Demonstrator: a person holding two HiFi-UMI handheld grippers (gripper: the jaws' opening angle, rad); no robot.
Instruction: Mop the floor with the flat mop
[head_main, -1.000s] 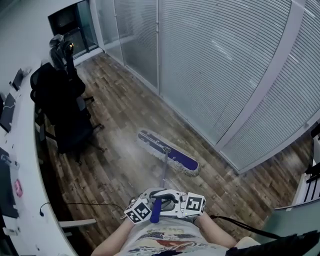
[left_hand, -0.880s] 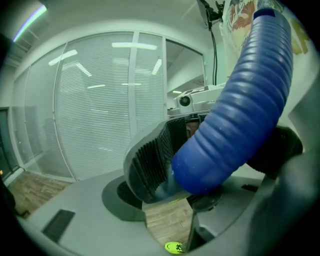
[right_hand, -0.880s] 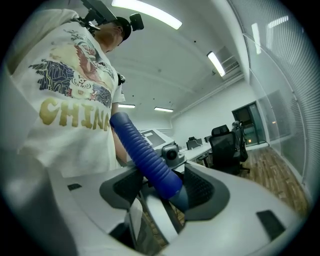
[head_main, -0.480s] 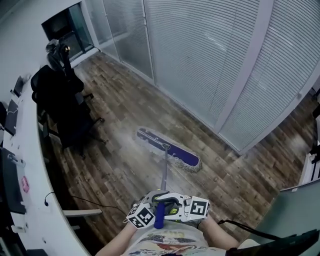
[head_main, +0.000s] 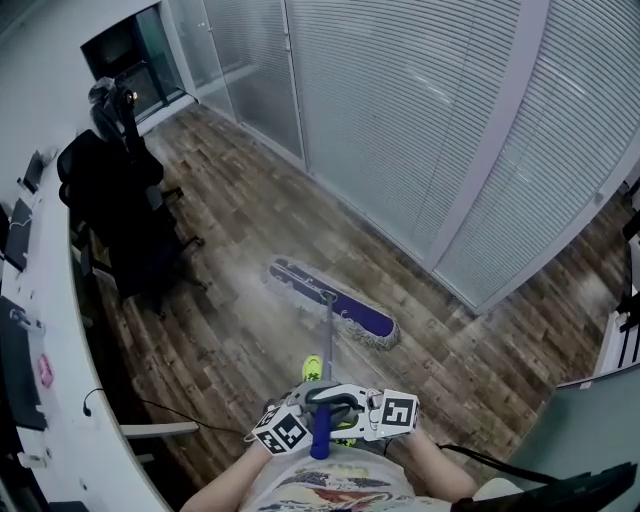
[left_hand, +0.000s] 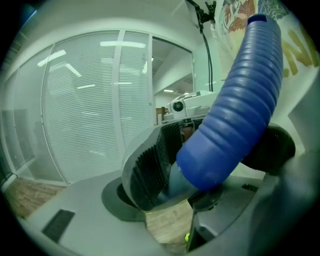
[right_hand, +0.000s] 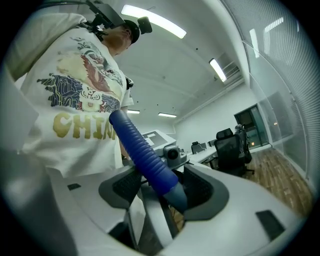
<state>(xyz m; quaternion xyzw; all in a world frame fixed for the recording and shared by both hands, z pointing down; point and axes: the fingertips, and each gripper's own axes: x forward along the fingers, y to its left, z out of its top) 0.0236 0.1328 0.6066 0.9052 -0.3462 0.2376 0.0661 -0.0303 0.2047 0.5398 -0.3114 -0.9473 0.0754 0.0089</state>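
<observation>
Together, left gripper (left_hand: 210, 161) and right gripper (right_hand: 165, 187) fingers pinch the flat mop's blue grip (head_main: 319, 432); beyond that grip, the mop head (head_main: 332, 304) rests on the floor (head_main: 250, 240).

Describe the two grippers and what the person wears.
The left gripper and right gripper are pale grey shells with dark ribbed pads; each carries a cube of black-and-white square markers. The person wears a white printed T-shirt.

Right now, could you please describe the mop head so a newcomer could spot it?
Below the wall of white blinds, on the wooden floor, lies the mop head, a long flat pad. Its purple top and pale fringe set it apart from the black office chairs at left.
</observation>
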